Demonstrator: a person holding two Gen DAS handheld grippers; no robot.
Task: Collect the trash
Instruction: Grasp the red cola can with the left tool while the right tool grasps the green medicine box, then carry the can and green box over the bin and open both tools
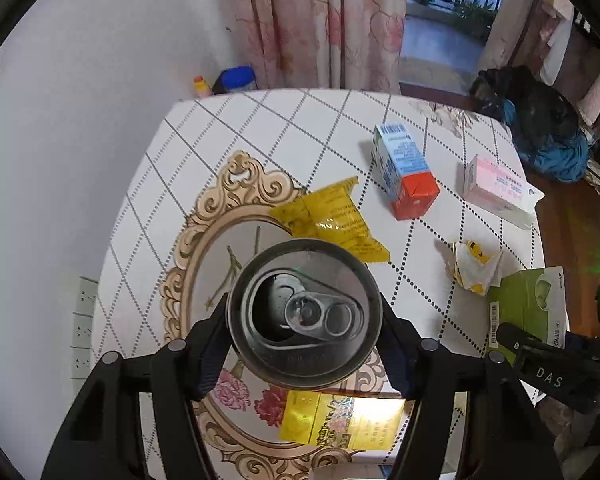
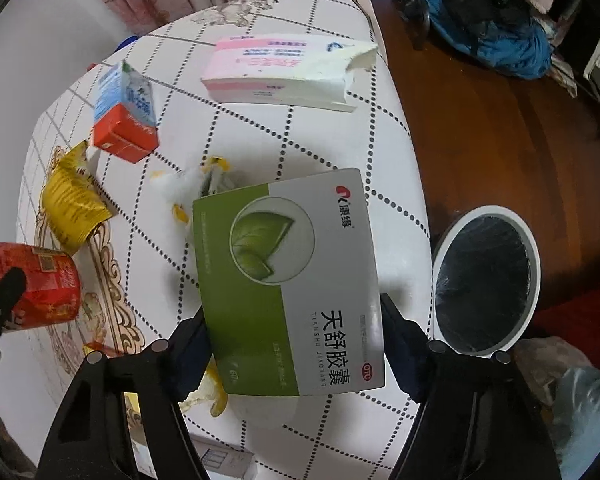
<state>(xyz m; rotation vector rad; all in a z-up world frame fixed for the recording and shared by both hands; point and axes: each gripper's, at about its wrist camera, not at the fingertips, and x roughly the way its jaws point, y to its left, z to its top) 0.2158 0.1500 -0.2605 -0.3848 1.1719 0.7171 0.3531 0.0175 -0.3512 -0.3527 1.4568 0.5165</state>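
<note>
My left gripper (image 1: 305,350) is shut on an opened drink can (image 1: 304,312), seen from its top above the table; the right wrist view shows the same can, red (image 2: 40,284), at far left. My right gripper (image 2: 296,354) is shut on a green and grey medicine box (image 2: 288,280), held above the table's near right part; that box (image 1: 528,304) also shows at the right in the left wrist view. A white round bin with a black liner (image 2: 486,280) stands on the floor just right of the table.
On the patterned tablecloth (image 1: 300,128) lie a blue and red carton (image 1: 404,168), a torn pink and white box (image 1: 500,188), a yellow wrapper (image 1: 332,216), a crumpled white and yellow paper (image 1: 476,266) and a yellow flat packet (image 1: 340,420). Dark bags (image 2: 484,20) sit on the wooden floor.
</note>
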